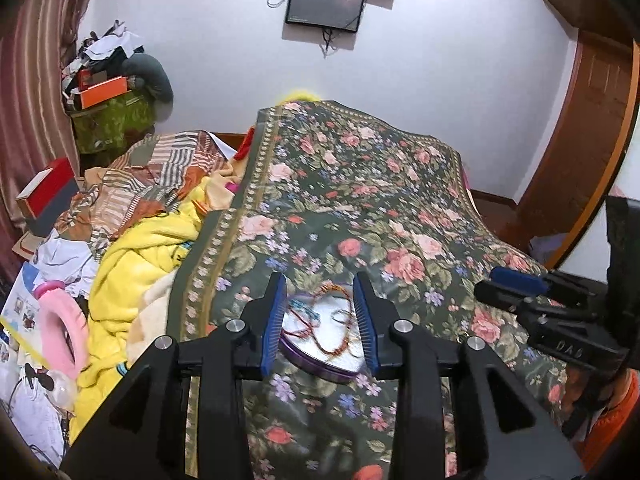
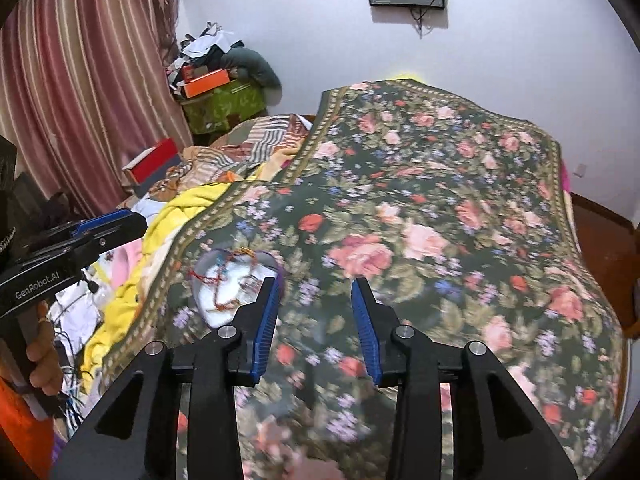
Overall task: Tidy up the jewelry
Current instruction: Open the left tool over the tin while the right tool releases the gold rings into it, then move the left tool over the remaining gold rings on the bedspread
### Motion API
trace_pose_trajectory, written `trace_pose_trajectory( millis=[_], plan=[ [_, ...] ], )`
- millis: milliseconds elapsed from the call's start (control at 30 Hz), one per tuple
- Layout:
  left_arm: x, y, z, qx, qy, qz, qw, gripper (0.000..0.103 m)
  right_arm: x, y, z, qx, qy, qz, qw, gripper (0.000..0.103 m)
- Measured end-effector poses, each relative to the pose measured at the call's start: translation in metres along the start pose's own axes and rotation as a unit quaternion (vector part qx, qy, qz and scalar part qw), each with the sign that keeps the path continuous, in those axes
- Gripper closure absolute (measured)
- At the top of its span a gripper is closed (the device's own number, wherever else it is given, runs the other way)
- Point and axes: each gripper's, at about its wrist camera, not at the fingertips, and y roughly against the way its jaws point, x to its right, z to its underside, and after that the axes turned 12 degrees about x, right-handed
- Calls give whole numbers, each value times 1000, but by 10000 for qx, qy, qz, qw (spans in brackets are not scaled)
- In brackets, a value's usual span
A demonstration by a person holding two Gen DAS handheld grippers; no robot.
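Floral bedspread (image 2: 420,208) beneath white wall (image 2: 304,32)

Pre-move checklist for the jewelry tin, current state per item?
1. Left gripper open: ok.
2. Heart-shaped tin between its fingers: ok in the left wrist view.
3. Fingers touching the tin: cannot tell.
4. Bracelets inside the tin: ok.
5. Right gripper open and empty over the floral bedspread: ok.
6. Right gripper clear of the tin: ok, the tin lies to its left.

Left gripper (image 1: 320,320) agape over tin (image 1: 320,340) (bracelets (image 1: 332,320) inside).
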Motion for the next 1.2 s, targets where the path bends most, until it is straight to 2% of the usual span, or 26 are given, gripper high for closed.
trace_pose_trajectory(
  millis=[300, 533, 700, 833, 1000, 1133, 1200],
  plan=[
    [52, -24, 25, -455, -226, 486, 9975, 70, 42, 19, 17, -127, -231, 373, 9990, 69],
    [92, -55, 51, -945, -410, 911, 9905, 69, 70, 17, 40, -436, -408, 620, 9963, 69],
    [115, -81, 76, -1373, -564, 1166, 9820, 69, 89, 17, 60, -676, -663, 769, 9925, 69],
    [134, -99, 92, -1646, -728, 1368, 9741, 69, 98, 20, 68, -771, -770, 799, 9908, 69],
    [149, -114, 98, -1781, -728, 1613, 9680, 69, 101, 25, 67, -722, -697, 795, 9918, 69],
    [156, -127, 104, -1925, -795, 1576, 9653, 69, 101, 24, 64, -672, -655, 720, 9930, 69],
    [158, -127, 104, -1901, -827, 1562, 9657, 73, 98, 20, 65, -689, -624, 669, 9934, 69]
  ],
)
